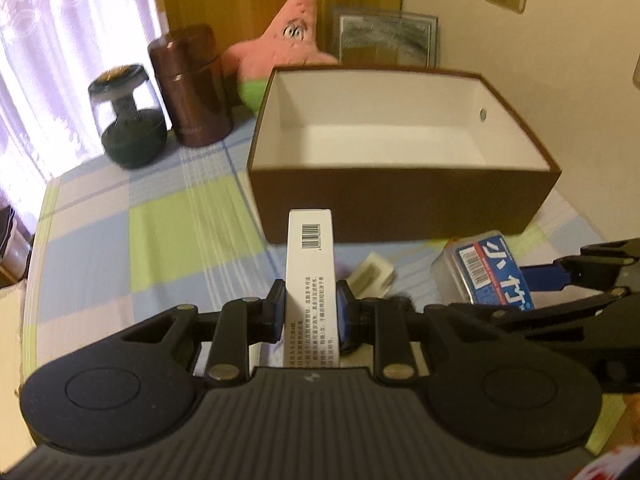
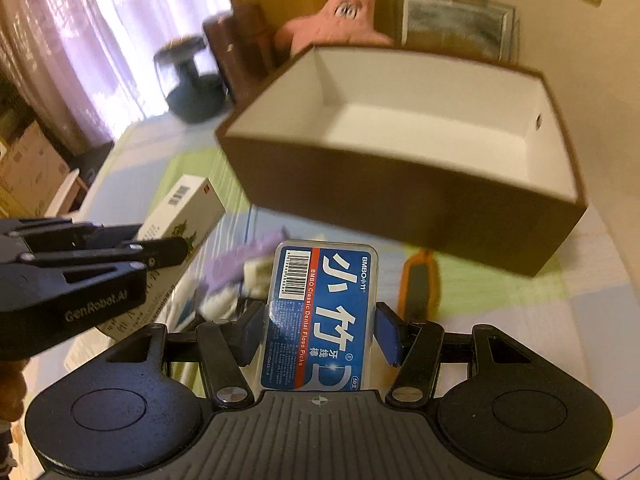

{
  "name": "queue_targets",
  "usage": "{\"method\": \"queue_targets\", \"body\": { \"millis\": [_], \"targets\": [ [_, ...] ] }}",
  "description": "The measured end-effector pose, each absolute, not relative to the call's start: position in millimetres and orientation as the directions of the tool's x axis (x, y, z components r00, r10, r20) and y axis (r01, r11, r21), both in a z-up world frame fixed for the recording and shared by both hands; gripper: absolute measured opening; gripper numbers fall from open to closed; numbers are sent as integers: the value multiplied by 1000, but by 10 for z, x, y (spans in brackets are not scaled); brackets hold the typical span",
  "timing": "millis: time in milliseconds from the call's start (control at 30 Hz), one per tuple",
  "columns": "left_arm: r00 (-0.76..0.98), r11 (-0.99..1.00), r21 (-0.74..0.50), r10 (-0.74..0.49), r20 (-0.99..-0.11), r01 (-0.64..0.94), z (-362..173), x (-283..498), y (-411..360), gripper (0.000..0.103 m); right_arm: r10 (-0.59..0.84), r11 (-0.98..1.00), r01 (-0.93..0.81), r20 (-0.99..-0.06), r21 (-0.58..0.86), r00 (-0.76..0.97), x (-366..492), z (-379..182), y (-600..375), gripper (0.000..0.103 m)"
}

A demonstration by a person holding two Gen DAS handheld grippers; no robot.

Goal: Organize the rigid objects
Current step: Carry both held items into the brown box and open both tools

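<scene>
My left gripper (image 1: pixel 310 310) is shut on a long white carton (image 1: pixel 310 264) with a barcode, held above the table in front of an open brown box (image 1: pixel 400 200) with a white inside. My right gripper (image 2: pixel 320 330) is shut on a clear dental floss pick case (image 2: pixel 324 304) with a blue label, also held in front of the brown box (image 2: pixel 420 196). The floss case (image 1: pixel 488 276) and the right gripper show at the right of the left wrist view. The white carton (image 2: pixel 180 212) and the left gripper show at the left of the right wrist view.
A checked cloth (image 1: pixel 160 232) covers the table. A small white item (image 1: pixel 372 276), a purple item (image 2: pixel 244 260) and an orange tool (image 2: pixel 420 284) lie on it. Behind the box stand a brown canister (image 1: pixel 192 84), a dark glass jar (image 1: pixel 128 116), a pink plush star (image 1: pixel 288 36) and a picture frame (image 1: pixel 388 36).
</scene>
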State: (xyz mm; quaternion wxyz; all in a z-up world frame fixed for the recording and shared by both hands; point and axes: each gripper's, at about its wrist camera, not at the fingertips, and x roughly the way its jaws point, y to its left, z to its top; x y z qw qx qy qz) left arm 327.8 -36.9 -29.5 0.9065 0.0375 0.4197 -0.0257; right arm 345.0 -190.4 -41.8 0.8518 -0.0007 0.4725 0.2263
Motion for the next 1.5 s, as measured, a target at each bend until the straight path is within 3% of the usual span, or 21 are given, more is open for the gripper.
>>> {"method": "queue_targets", "body": {
  "millis": [700, 1033, 1500],
  "targets": [
    [726, 991, 36, -67, -685, 125, 122, 4542, -806, 22, 365, 930, -268, -707, 250, 606, 4721, 148, -2390, 55],
    [678, 991, 8, -87, -730, 135, -205, 5209, -991, 22, 305, 952, -185, -767, 243, 565, 5293, -272, -2535, 55],
    [564, 987, -48, -129, -816, 156, -786, 5574, -993, 22, 274, 961, -158, -838, 225, 472, 5532, -809, -2468, 55]
  ]
}}
